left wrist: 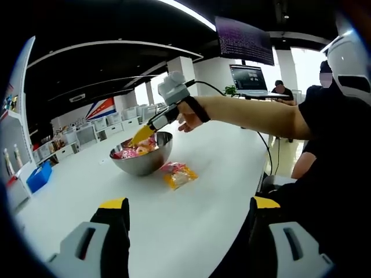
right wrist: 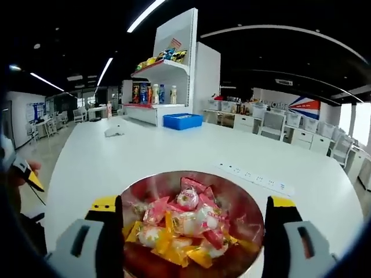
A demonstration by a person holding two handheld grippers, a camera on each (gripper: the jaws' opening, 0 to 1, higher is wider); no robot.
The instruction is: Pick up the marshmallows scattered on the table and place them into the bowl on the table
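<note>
A steel bowl (left wrist: 146, 165) stands on the white table (left wrist: 220, 156), filled with several wrapped marshmallows (left wrist: 134, 150) in pink, yellow and white. One yellow and pink wrapped marshmallow (left wrist: 178, 175) lies on the table just beside the bowl, on its near right. My right gripper (left wrist: 142, 135) hangs over the bowl's rim, held by a person's hand. From its own view, my right gripper (right wrist: 194, 204) stands open above the bowl (right wrist: 248, 201), over the marshmallows (right wrist: 188, 223). My left gripper (left wrist: 188, 204) is open and holds nothing, well short of the bowl. Its yellow tip (right wrist: 33, 180) shows at the left edge.
A person's arm (left wrist: 249, 113) crosses above the table, trailing a black cable (left wrist: 268, 156). A laptop (left wrist: 249, 78) and seated people are at the far end. A power strip (right wrist: 255, 179), a white object (right wrist: 114, 132) and a blue bin (right wrist: 182, 120) lie beyond the bowl, before shelves (right wrist: 159, 87).
</note>
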